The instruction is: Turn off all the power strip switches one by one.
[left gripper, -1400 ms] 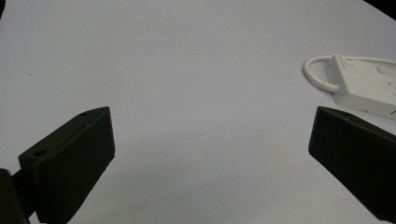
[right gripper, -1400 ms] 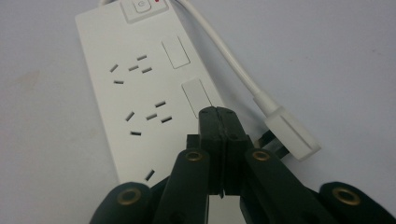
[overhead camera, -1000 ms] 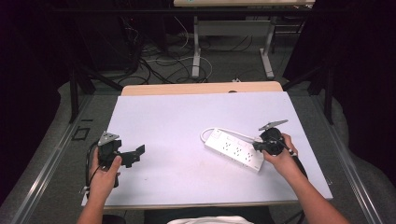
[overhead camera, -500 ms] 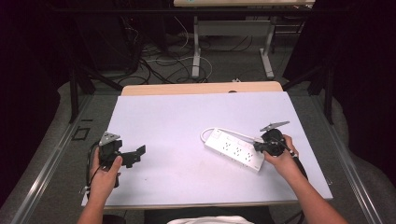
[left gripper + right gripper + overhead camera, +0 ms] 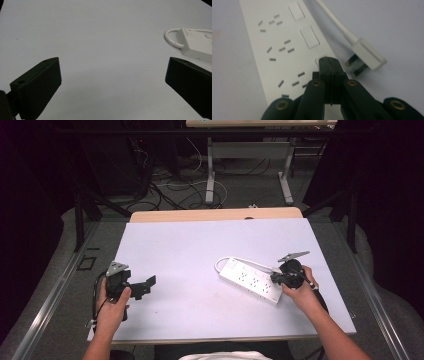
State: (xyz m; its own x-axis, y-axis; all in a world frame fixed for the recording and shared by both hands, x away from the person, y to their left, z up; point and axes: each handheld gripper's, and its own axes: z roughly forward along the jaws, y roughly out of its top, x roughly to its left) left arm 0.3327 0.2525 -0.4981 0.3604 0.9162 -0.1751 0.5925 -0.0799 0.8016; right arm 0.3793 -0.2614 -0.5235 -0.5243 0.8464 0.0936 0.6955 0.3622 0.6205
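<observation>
A white power strip lies slantwise on the right half of the white table, its cable looping at the far end. My right gripper is shut, and its joined tips sit over a rocker switch at the near end of the power strip. The strip's white plug lies on the table just beside the tips. My left gripper is held over the table's left side, open with nothing between its jaws. The power strip is far off to its right.
A bare wooden strip runs along the table's far edge. Beyond it, tangled cables lie on the floor near the legs of another table. Metal rails run along both sides of the table.
</observation>
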